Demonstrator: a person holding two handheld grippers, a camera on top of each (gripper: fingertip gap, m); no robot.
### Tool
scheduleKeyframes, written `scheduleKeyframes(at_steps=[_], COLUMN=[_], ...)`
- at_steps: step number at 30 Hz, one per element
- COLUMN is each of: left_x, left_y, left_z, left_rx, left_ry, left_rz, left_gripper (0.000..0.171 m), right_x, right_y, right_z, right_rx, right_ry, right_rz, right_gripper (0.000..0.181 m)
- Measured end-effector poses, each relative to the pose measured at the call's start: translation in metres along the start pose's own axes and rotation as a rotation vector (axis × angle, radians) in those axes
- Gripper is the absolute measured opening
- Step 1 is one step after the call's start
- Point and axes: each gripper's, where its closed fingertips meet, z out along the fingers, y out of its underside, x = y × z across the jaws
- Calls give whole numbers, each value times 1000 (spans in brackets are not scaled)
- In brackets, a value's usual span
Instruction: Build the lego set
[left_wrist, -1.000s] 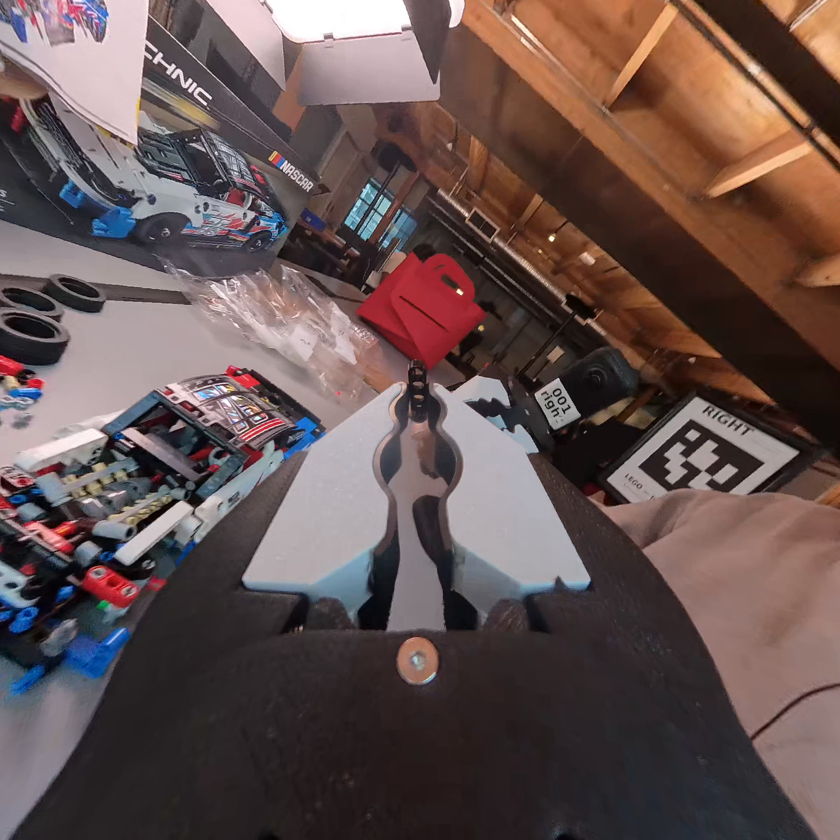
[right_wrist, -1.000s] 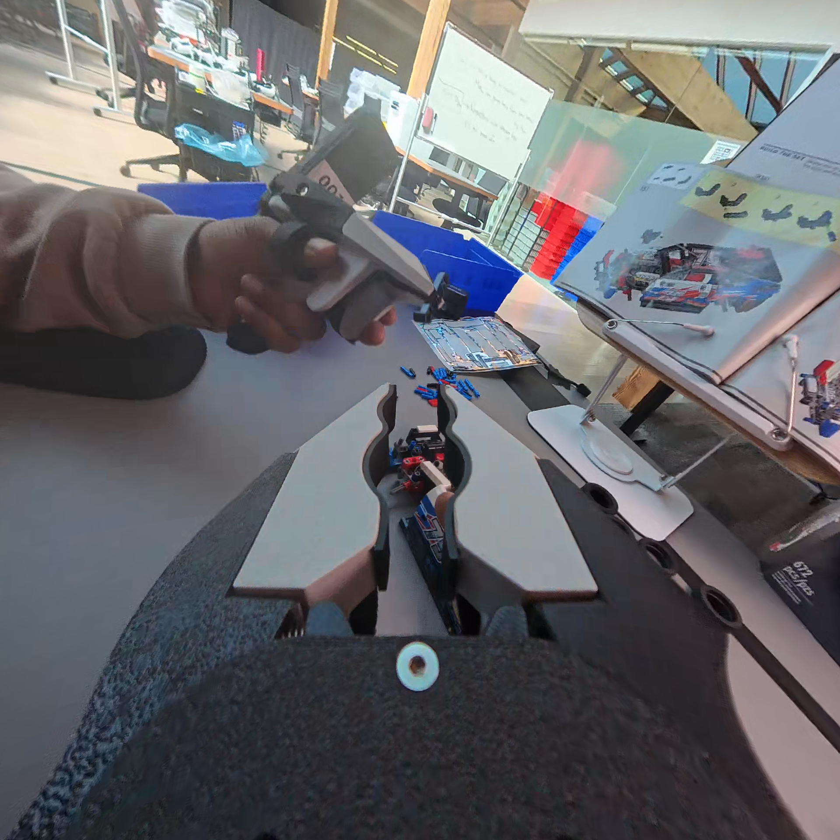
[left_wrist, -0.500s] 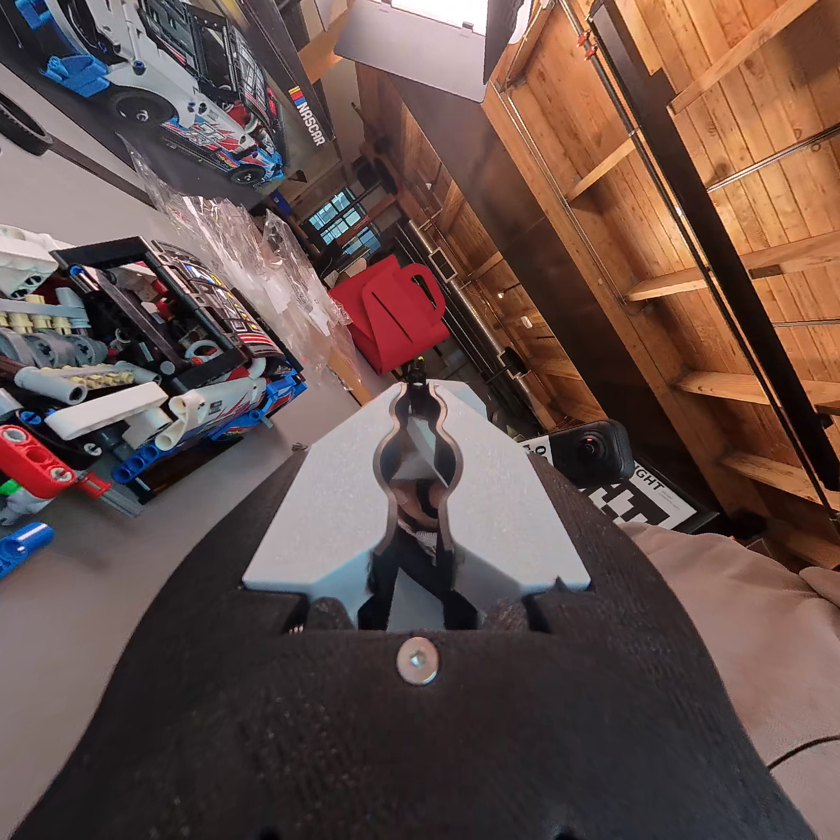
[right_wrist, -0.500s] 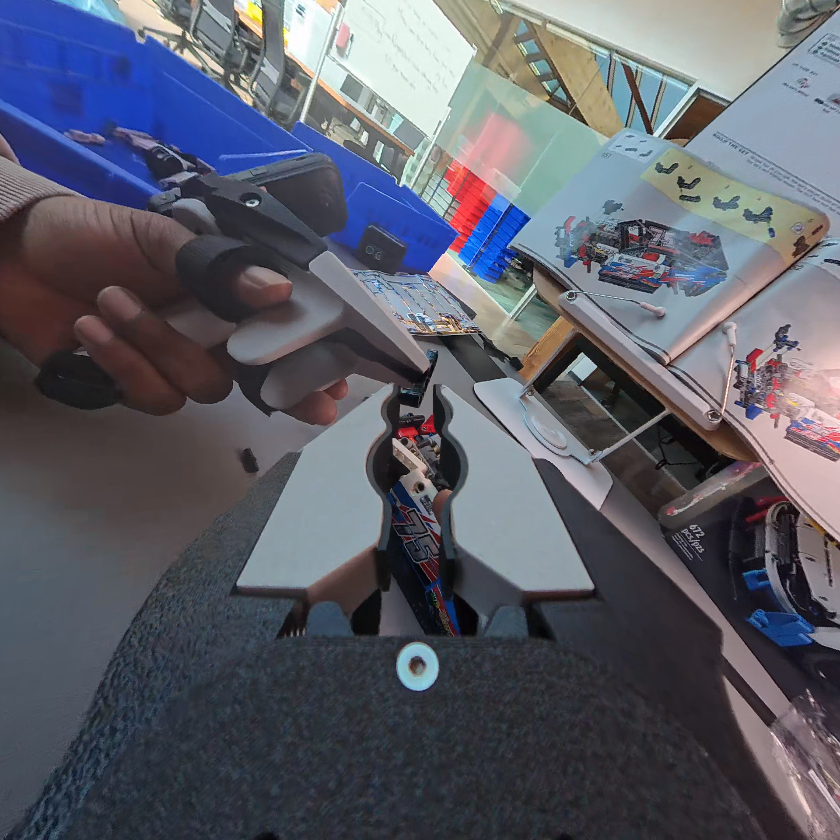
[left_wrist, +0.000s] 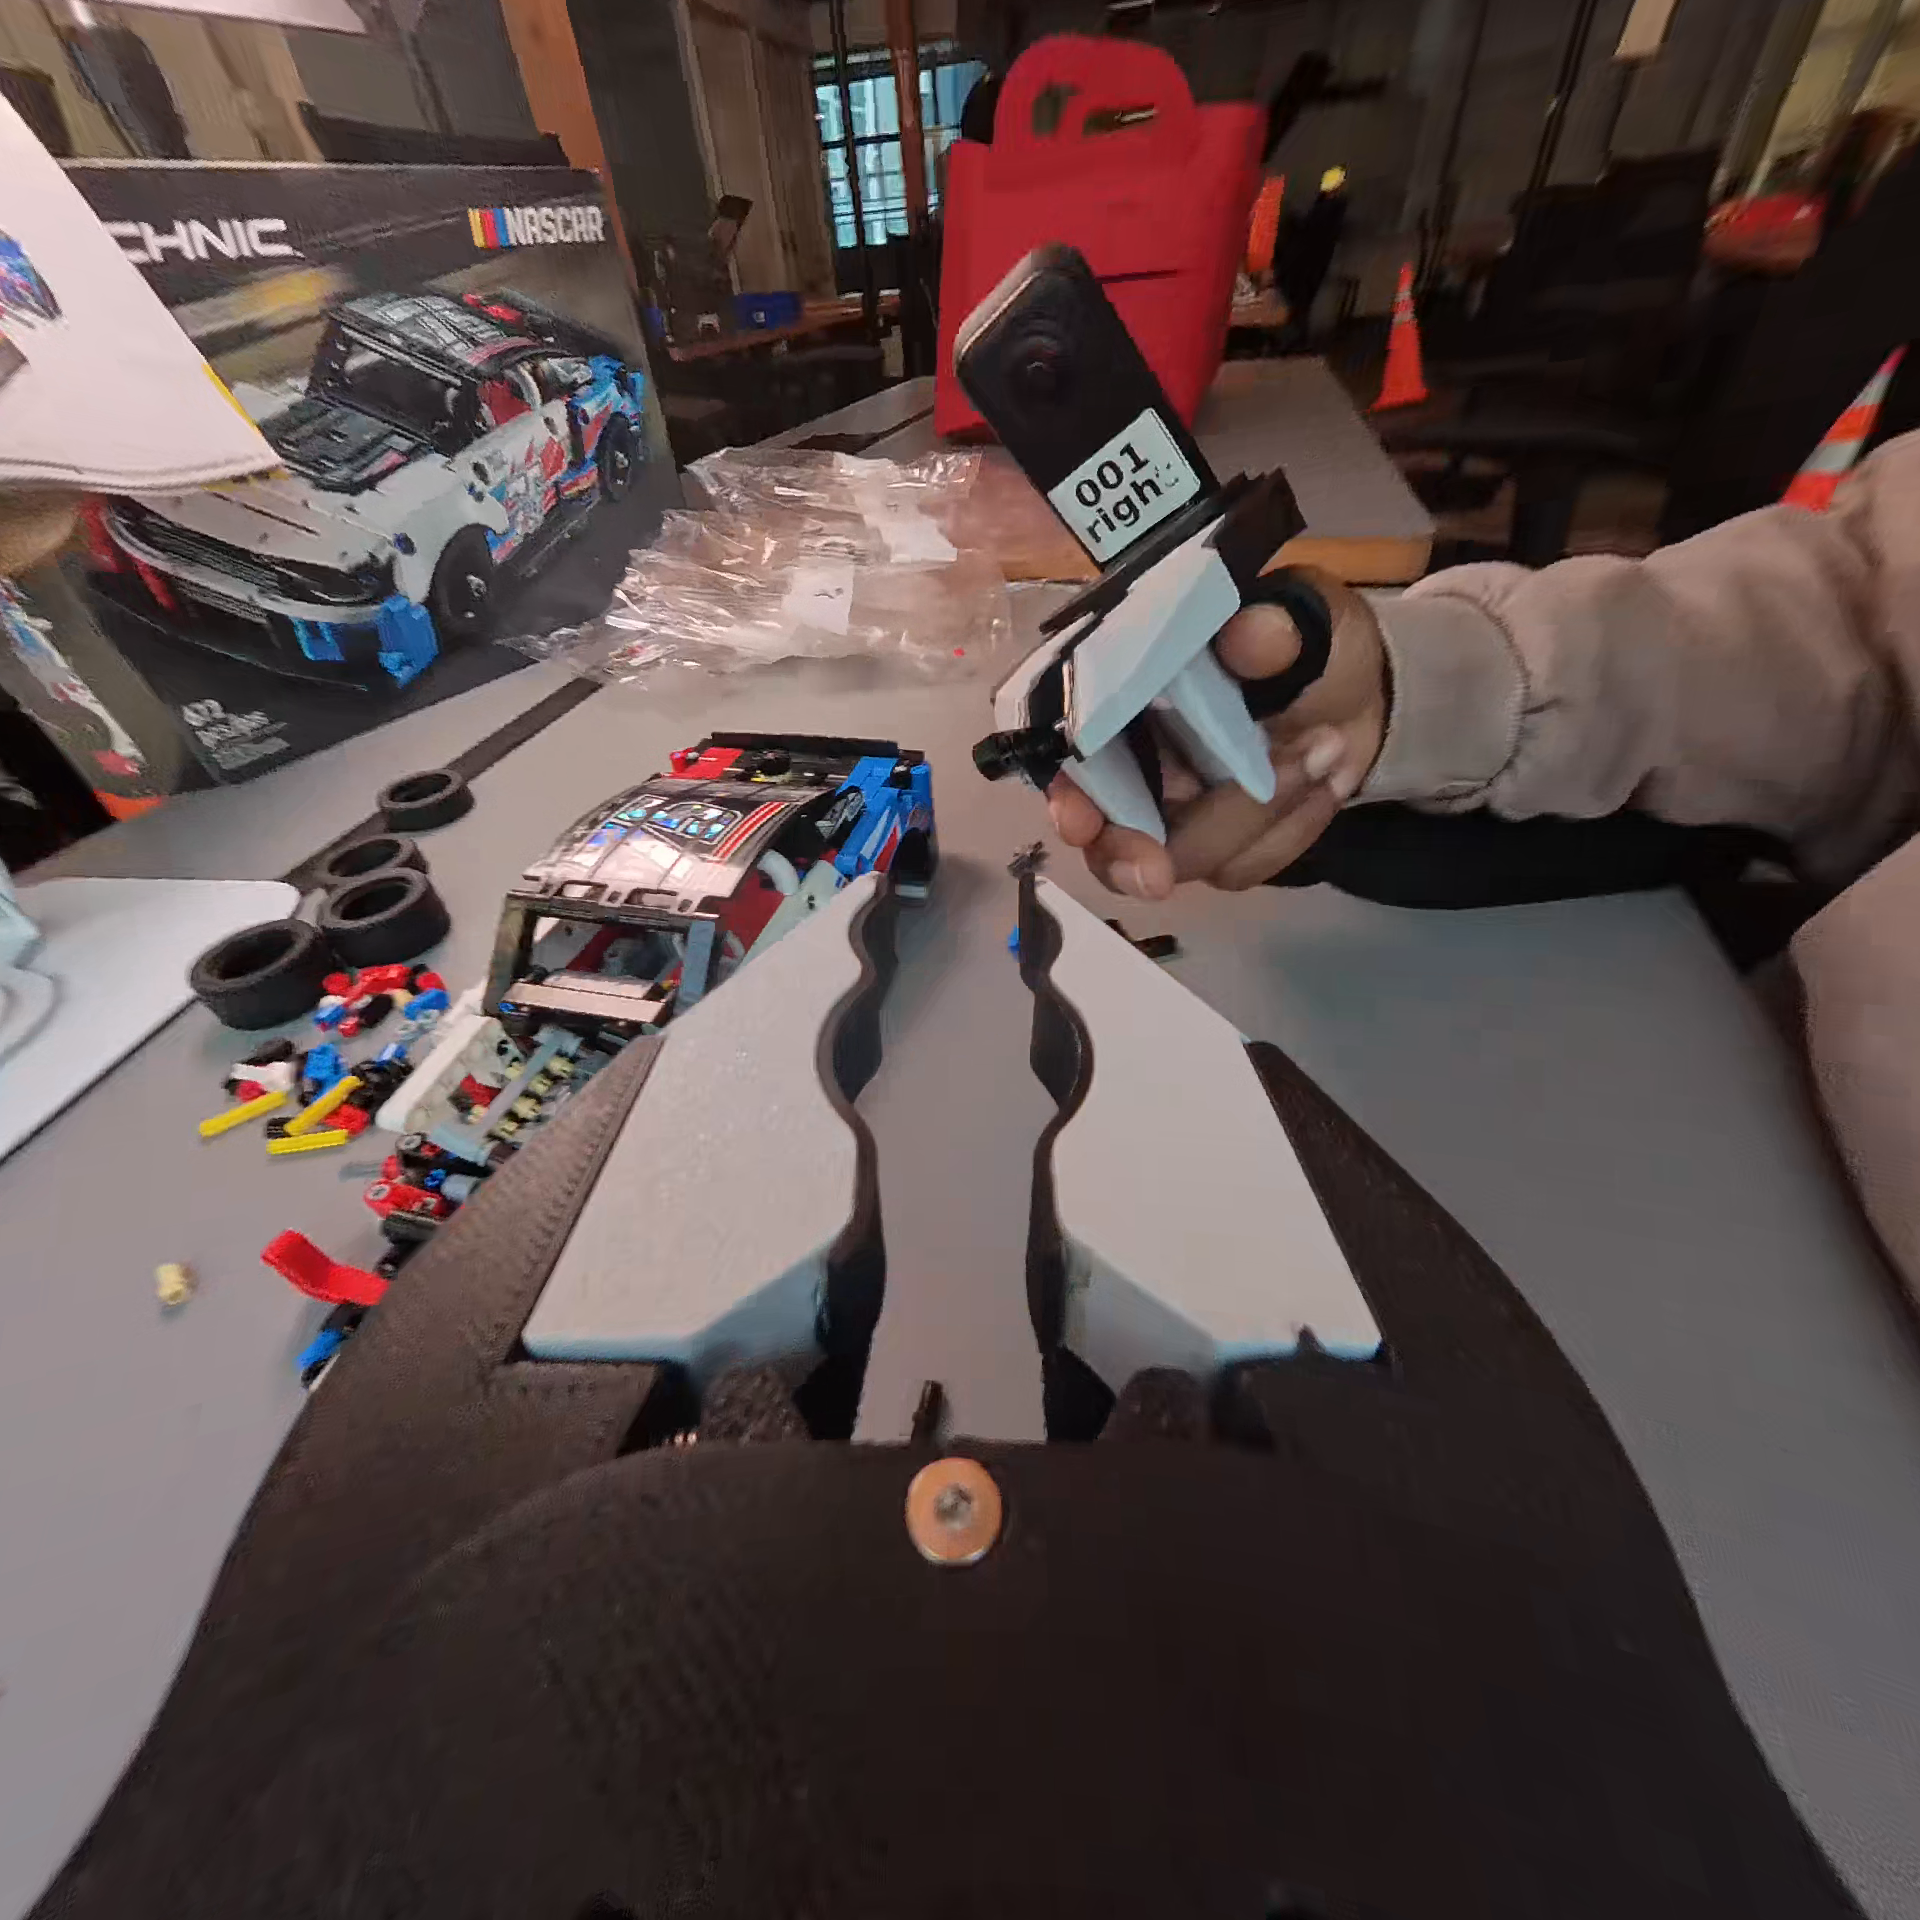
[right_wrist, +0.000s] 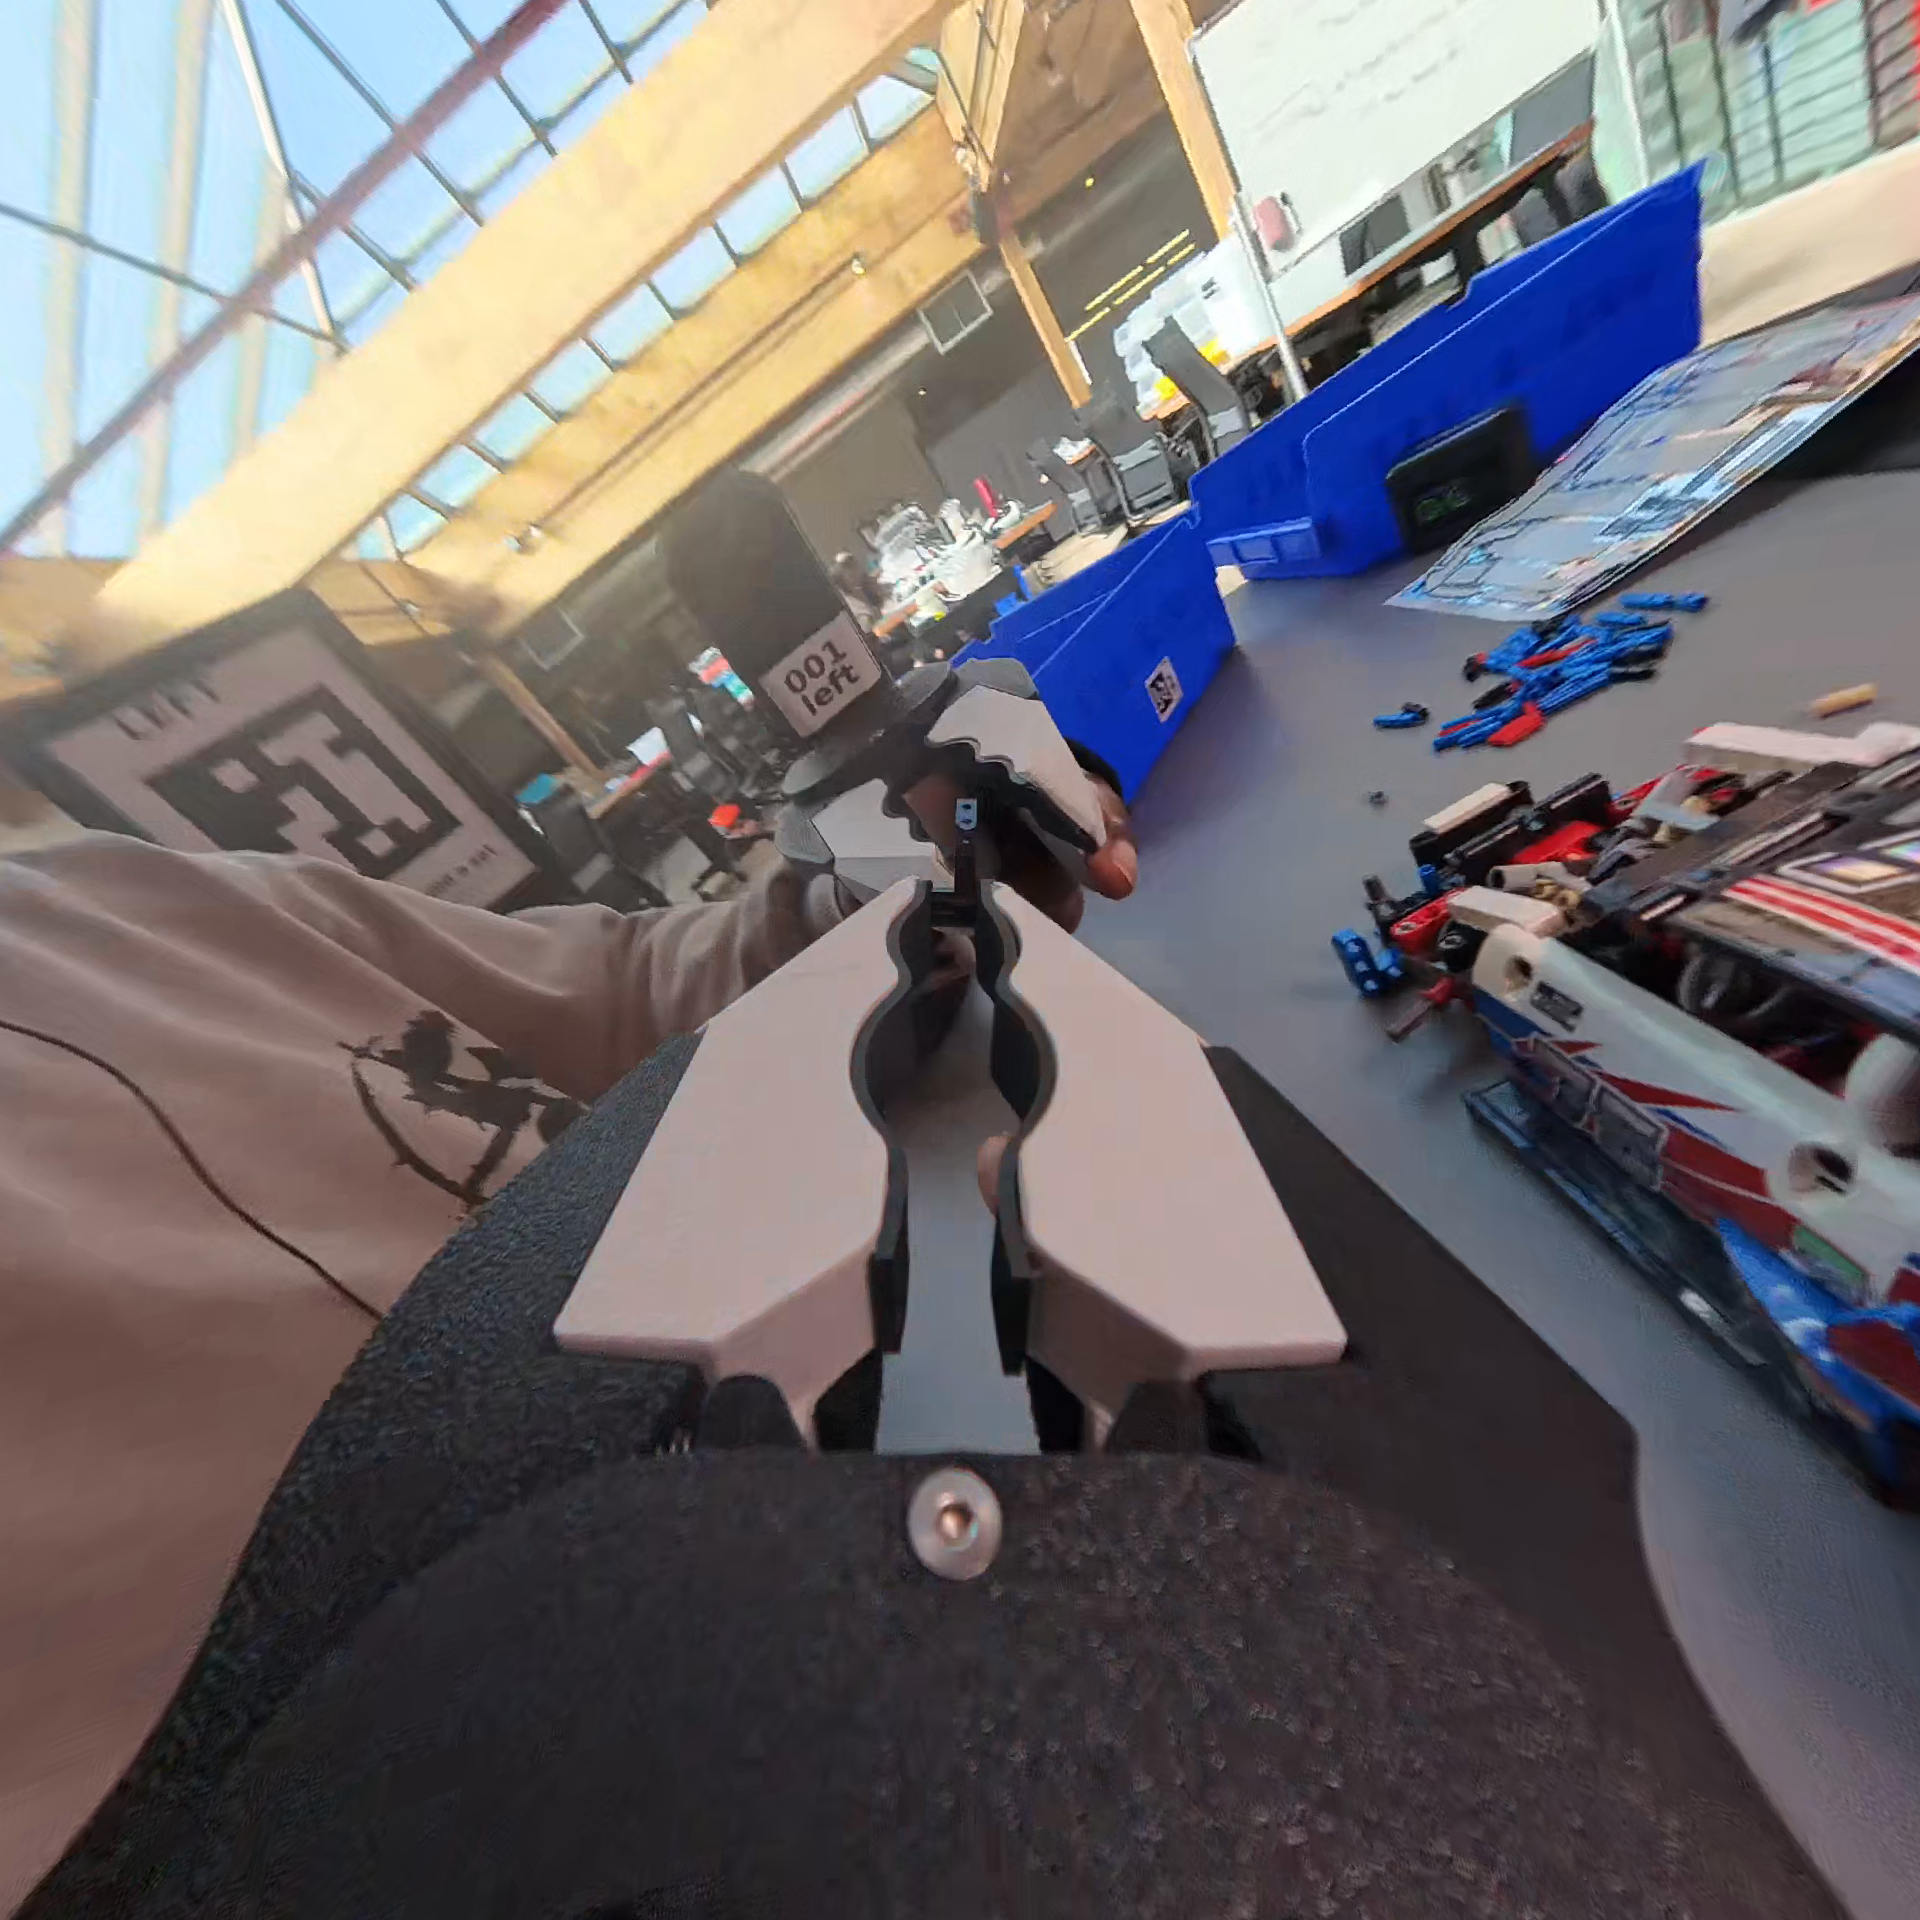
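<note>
On the grey table (left_wrist: 1558, 1195) the half-built lego car (left_wrist: 727, 862) lies just ahead and to the left of the left gripper (left_wrist: 951, 904), with four loose black tyres (left_wrist: 322, 925) and a scatter of small pieces (left_wrist: 343, 1070) beside it, the set's box (left_wrist: 364, 447) standing behind. The left gripper is released, its fingers parted over bare table and holding nothing. The right gripper (right_wrist: 951, 904) is raised off the table to the right of the car and clenched on a small black piece (right_wrist: 966, 852), a thin part that sticks out past its fingertips; in the left wrist view the same piece shows as a dark stub at that gripper's tip. The step in hand looks like a hand-over or a re-grip of this part between the two tools before it goes onto the car. Next, I judge, the open left gripper must line up with the free end of the piece and close squarely, since so slim a part could twist or drop
</note>
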Motion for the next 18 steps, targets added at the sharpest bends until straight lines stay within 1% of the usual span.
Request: scheduleKeyframes(at_steps=[1, 3, 6, 10, 11, 12, 15, 18], left_x=[-1, 5, 10, 16, 18, 21, 22, 22], left_y=[0, -3, -2, -2, -2, -2, -4, -5], left_z=[1, 3, 5, 5, 4, 4, 3, 3], left_rx=[-6, 5, -18, -14, -10, -11, -2, -1], left_ry=[-42, -51, -73, -63, -52, -42, -46, -34], left_rz=[45, 103, 213, 265, 274, 280, 308, 265], left_gripper=[22, 23, 24, 20, 14, 11, 10, 7], right_x=[0, 0, 4, 2, 1, 1, -1, 2], right_y=[0, 3, 9, 22, 23, 23, 22, 17], right_z=[-2, -4, -4, 0, 1, 1, 1, -1], right_rx=[5, 4, -16, -83, -86, -85, -85, -63], right_ry=[-33, -90, -115, -125, -130, -131, -138, -108], right_rz=[82, 199, 299, 331, 341, 349, 352, 312], right_gripper=[5, 5, 4, 4, 4, 4, 5, 6])
